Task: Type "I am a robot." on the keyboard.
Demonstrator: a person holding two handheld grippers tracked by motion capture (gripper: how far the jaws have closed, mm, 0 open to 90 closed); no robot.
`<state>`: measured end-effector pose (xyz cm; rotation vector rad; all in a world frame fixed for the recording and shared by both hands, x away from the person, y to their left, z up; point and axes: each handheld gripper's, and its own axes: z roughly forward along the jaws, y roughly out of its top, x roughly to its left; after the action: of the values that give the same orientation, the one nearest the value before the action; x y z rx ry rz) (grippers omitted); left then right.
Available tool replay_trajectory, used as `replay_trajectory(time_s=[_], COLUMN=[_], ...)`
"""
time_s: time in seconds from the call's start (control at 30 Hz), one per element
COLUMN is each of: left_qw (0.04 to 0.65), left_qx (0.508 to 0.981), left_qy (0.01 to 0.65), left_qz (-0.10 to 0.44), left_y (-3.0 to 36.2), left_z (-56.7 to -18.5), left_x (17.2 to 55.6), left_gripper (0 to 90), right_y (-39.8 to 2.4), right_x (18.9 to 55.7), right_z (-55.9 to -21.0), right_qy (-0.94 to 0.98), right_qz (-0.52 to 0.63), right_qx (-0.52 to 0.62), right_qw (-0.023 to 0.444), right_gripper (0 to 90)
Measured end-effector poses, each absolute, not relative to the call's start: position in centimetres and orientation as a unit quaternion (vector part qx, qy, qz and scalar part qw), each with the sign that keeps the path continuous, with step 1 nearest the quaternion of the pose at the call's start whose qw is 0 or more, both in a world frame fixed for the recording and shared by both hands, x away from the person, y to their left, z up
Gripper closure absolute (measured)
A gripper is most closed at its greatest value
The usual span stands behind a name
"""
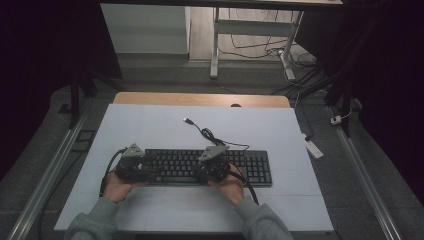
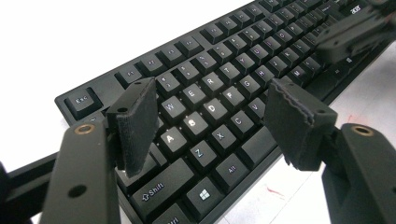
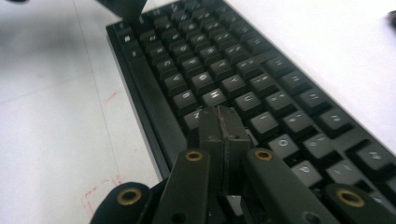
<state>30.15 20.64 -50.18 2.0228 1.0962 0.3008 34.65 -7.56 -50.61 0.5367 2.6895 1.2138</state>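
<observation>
A black keyboard (image 1: 256, 168) lies across the near middle of the white table top (image 1: 150, 125). Its cable (image 1: 209, 136) curls behind it and ends in a loose USB plug (image 1: 188, 120). My left gripper (image 1: 154, 169) hovers over the keyboard's left end, pointing right. In the left gripper view the keyboard (image 2: 224, 56) runs away to the upper right, and the left gripper (image 2: 210, 100) stands open above the letter keys with nothing between its pads. My right gripper (image 1: 198, 171) is over the middle keys, pointing left. In the right gripper view the right gripper (image 3: 222, 116) is shut and empty, just above the keyboard (image 3: 261, 70).
A wooden table edge (image 1: 200, 99) lies beyond the white top. On the floor behind are desk legs (image 1: 215, 45) and loose cables, with a power strip (image 1: 314, 149) at the right. Metal rails (image 1: 47, 175) flank the table. Red pen marks (image 3: 95, 193) sit on the surface near the keyboard's front.
</observation>
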Motion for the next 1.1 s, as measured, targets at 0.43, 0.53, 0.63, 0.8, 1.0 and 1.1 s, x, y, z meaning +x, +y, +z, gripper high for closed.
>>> replay_trajectory(time_s=[0.43,0.53,0.63,0.8,1.0,1.1], left_qw=[0.398,0.397,0.398,0.397,0.397,0.397], left_qx=[0.801,0.801,0.801,0.802,0.802,0.801], left_qy=[0.431,0.431,0.43,0.43,0.43,0.43], left_qz=[0.12,0.12,0.12,0.121,0.122,0.122], left_y=[20.6,20.6,20.6,20.5,20.6,20.6], left_z=[-50.2,-50.2,-50.2,-50.2,-50.2,-50.2], left_x=[30.1,30.1,30.1,30.1,30.1,30.1], left_gripper=[34.3,34.3,34.3,34.2,34.1,34.1], right_y=[-6.5,-6.4,-6.3,-6.2,-6.3,-6.7], right_x=[34.8,34.9,34.9,34.9,34.7,34.6], right_z=[-51.5,-51.7,-51.6,-51.9,-51.6,-51.2], right_qy=[0.9,0.901,0.902,0.904,0.9,0.898], right_qz=[0.391,0.389,0.388,0.383,0.392,0.396], right_qx=[0.176,0.177,0.174,0.172,0.171,0.172], right_qw=[0.075,0.074,0.077,0.08,0.086,0.091], right_gripper=[89.9,90.0,89.9,90.0,90.0,90.0])
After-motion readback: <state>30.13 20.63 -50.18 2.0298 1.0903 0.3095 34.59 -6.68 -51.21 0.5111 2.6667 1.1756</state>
